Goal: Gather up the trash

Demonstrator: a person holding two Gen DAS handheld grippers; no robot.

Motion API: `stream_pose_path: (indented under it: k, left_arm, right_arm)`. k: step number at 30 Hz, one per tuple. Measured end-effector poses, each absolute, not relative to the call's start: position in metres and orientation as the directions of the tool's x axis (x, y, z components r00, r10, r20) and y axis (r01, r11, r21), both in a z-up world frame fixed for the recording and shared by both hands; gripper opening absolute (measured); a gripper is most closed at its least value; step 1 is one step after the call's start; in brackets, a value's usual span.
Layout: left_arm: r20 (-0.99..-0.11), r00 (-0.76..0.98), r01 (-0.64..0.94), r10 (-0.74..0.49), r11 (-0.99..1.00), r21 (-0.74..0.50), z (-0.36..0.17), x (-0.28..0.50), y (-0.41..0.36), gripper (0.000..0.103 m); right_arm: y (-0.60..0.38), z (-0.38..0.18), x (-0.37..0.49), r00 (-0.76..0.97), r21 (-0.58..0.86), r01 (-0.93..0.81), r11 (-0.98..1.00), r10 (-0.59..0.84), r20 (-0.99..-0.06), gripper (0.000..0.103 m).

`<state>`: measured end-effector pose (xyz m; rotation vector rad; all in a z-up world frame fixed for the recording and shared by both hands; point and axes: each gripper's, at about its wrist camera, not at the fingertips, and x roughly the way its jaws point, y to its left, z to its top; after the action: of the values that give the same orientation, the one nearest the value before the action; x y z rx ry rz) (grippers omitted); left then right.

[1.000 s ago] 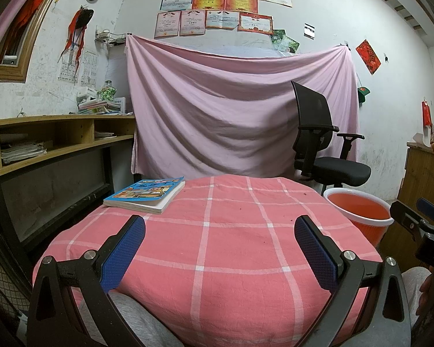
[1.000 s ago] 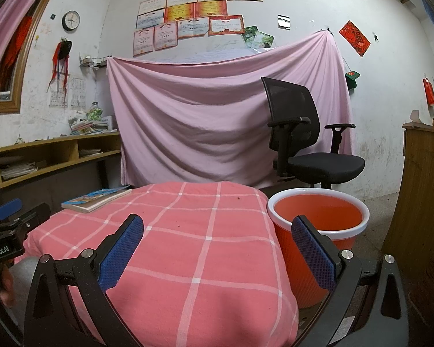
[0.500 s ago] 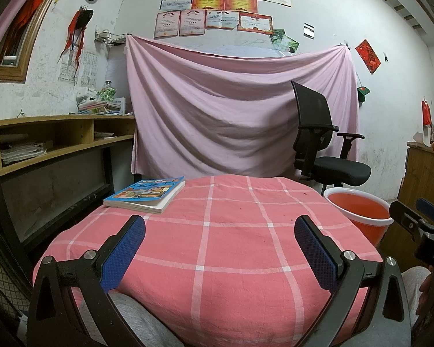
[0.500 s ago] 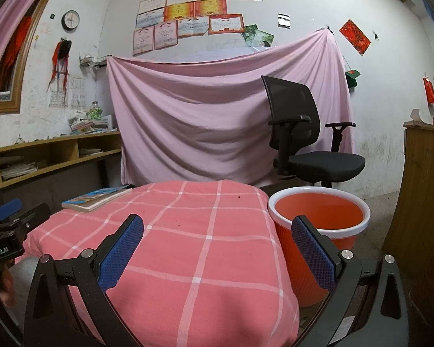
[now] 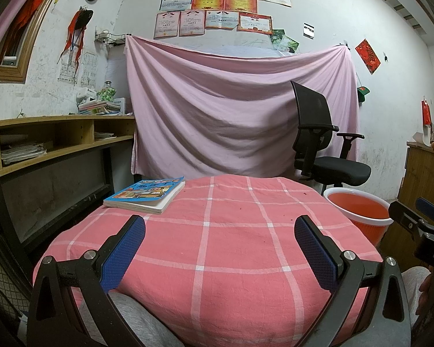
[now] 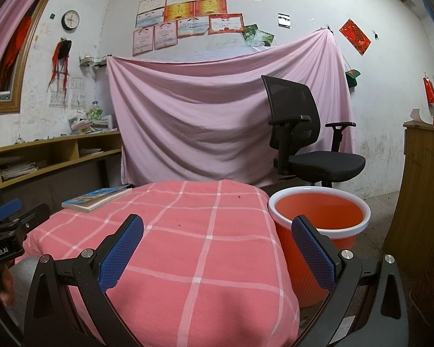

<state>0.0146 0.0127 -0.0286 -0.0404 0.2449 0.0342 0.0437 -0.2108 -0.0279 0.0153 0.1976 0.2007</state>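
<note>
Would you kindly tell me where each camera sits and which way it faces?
Left wrist: behind the open left tool, facing across the checked table to the book; right tool at its right edge.
Right wrist: behind the open right tool, facing table edge and bucket; left tool at its left edge.
Shared: table, book, bucket, chair.

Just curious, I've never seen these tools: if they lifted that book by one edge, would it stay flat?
Probably not. The book looks like a thin softcover, so it would likely droop. Its glossy cover may slip against the fingers.
</note>
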Motion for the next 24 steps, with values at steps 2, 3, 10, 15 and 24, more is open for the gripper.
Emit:
stream_pose_path:
  k: [2,3,10,15,24]
  left_arm:
    - [-0.243,0.970,-0.039,0.029,0.999,-0.035,-0.0283,0.0149,0.0126,0.101]
    - [-0.243,0.970,-0.039,0.029,0.999,-0.035,-0.0285,0.0146,0.0128,0.101]
    - [-0.243,0.970,-0.038,0.029,0.999,-0.035,-0.0283,0.0149,0.0126,0.101]
    - [-0.243,0.970,-0.037,0.028,0.999,-0.035,-0.0284,0.0146,0.0129,0.101]
    - [-0.244,0.970,-0.020,0.013,0.999,-0.028,-0.0276,0.0129,0.0117,0.101]
  right_arm:
    - [-0.2108,-0.0277,0.0431,0.960,0.035,-0.196,0.980,0.200,-0.194,0.103]
    - [-0.2107,-0.0277,0.0437,0.961,0.035,-0.196,0.980,0.200,-0.194,0.103]
    - [-0.2106,-0.0272,0.0433,0.960,0.036,-0.197,0.980,0.200,-0.194,0.103]
    - [-0.2101,-0.0272,0.0431,0.960,0.036,-0.196,0.980,0.200,-0.195,0.103]
    - [-0.2099,-0.0267,0.0431,0.960,0.035,-0.197,0.980,0.200,-0.196,0.103]
